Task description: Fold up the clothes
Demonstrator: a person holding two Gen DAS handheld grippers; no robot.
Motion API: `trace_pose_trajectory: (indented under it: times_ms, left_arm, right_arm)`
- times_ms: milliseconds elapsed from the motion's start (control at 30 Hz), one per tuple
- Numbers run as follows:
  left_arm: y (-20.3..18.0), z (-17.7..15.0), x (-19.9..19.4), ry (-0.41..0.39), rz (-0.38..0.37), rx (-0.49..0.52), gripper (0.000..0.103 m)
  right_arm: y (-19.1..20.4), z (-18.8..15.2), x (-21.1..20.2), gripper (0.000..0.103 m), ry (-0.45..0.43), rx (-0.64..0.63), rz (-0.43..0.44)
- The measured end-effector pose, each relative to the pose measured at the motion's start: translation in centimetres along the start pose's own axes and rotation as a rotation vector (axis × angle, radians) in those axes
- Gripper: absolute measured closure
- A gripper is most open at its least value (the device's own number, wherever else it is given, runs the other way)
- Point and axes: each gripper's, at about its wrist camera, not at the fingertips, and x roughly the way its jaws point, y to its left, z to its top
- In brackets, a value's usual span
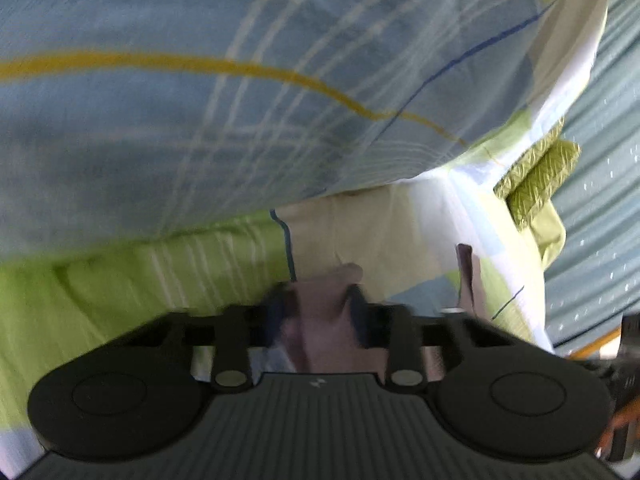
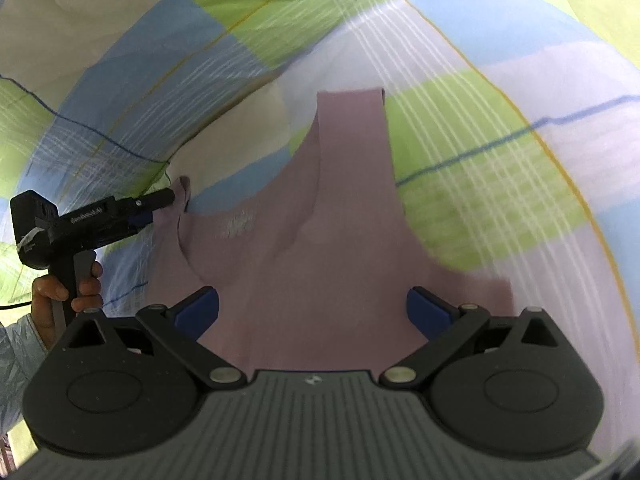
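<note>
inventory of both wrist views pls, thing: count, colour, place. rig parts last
tank top: 1, mauve, lying flat on the bed cover, straps pointing away from the right claw
bed cover: 1, checked in green, blue, beige and white with thin yellow and blue lines, under the tank top and filling both views
patterned cloth: 1, green, at the bed cover's right edge in the left wrist view; what it is cannot be told
teal surface: 1, teal with pale specks, beyond the bed edge
left claw: 1, black with blue pads, closed on a tank top strap
right claw: 1, black with blue pads, jaws wide open over the tank top's lower body
hand: 1, holding the left claw's handle, pale sleeve at the wrist
</note>
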Motion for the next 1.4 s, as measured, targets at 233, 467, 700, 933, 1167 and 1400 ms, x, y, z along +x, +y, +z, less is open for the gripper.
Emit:
trace_pose_trajectory:
  times_ms: [233,467,700,933,1167,1400]
  left_arm:
    - [-1.4,0.7,0.3,0.062,0.024,0.142,0.1]
    - [-1.8,0.4,0.2,0.056,0.062,0.139,0.099]
    - [-3.3,0.4,0.4,0.063,0.123,0.218,0.1]
    - [-8.0,-0.6,-4.0,-0.014,0.152,0.314,0.103]
    - [-15.8,-7.6,-12.3,-0.061,0.116,0.462,0.103]
    - [-20.7,-21.4,-16.2,0.008,0.08,0.616,0.103]
  right_arm:
    - [-1.0,5.4,0.4,0.012,-0.073,-0.342,0.005]
    - [-1.6,12.4,3.7,0.047,0.01,-0.825,0.106]
    - [-2.0,15.7,7.0,0.071,0.189,-0.954,0.222]
    - [-0.7,13.7,3.8,0.1,0.104,-1.018,0.255]
    - [2.0,5.8,-8.6,0.1,-0.14,-1.114,0.227]
    - [2.5,-10.5,-16.6,0.1,-0.142,-1.167,0.118]
